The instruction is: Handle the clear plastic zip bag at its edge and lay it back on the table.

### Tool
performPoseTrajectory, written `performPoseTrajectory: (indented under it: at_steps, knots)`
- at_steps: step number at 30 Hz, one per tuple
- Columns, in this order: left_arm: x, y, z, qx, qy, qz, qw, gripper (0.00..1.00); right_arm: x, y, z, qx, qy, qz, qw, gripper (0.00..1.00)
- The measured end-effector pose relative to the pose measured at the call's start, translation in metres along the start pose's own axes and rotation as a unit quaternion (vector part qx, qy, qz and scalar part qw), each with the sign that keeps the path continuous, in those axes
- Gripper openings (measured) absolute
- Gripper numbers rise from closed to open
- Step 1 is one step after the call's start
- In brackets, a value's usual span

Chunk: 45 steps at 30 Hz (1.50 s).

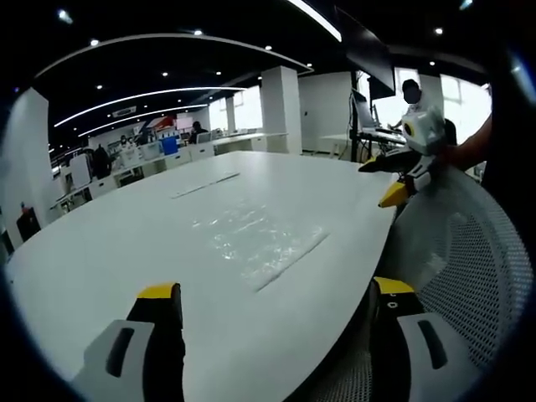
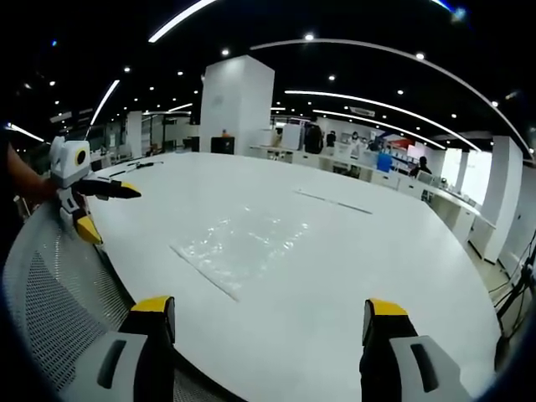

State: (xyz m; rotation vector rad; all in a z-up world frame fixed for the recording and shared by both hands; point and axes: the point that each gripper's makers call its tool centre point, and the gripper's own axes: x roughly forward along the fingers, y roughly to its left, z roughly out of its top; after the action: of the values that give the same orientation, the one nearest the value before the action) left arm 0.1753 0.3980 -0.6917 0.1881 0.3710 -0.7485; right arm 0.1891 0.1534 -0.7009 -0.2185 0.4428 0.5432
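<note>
Spanning most of both views, a large white desk [image 1: 126, 243] with a rounded edge carries the work. Beyond it lies an open-plan office with white columns, ceiling light strips and distant workstations where a few people sit or stand, too small to detail.

A white mesh chair back [image 1: 477, 268] sits at the desk's near edge, right of centre in the left gripper view and at lower left in the right gripper view [image 2: 50, 285].

Clear plastic zip bag [image 1: 255, 243]: lies flat on the desk, well in from the edge, wrinkled and glinting under the lights. One long straight edge, probably the zip strip, faces the near rim of the desk. In the right gripper view the bag [image 2: 239, 243] sits ahead of the jaws, slightly left of centre. Neither gripper touches it.

Left gripper [image 1: 272, 306]: jaws spread wide, yellow tips raised at the bottom of its own view, nothing between them. One jaw hangs over the desk surface, the other over the chair by the desk edge. Seen from the right gripper view, it [image 2: 90, 209] hovers at the far left above the chair back, held by a hand, jaws apart.

Right gripper [image 2: 268, 316]: jaws likewise wide apart, empty, above the near desk rim. In the left gripper view it [image 1: 400, 180] shows at upper right, hand-held, black and yellow-tipped jaws parted, clear of the bag.
</note>
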Motion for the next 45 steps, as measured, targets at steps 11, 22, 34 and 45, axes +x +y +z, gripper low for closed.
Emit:
performPoseTrajectory:
  at_steps: [11,22,34,45]
  knots:
    - [0.0,-0.003,0.003,-0.006,0.005,-0.006,1.0,0.91,0.0,0.002,0.0,0.001,0.002,0.003,1.0,0.93]
    - [0.004,0.004,0.009,0.04,0.017,-0.02,0.9989,0.82,0.0,0.003,0.0,0.002,0.004,0.007,1.0,0.92]
    - [0.01,0.019,0.017,0.081,0.026,-0.033,0.9958,0.8,0.001,0.0,-0.002,0.004,0.003,0.005,1.0,0.91]
    - [0.015,0.023,0.017,0.132,0.043,-0.051,0.989,0.78,0.0,0.002,0.0,0.004,0.004,0.003,1.0,0.9]
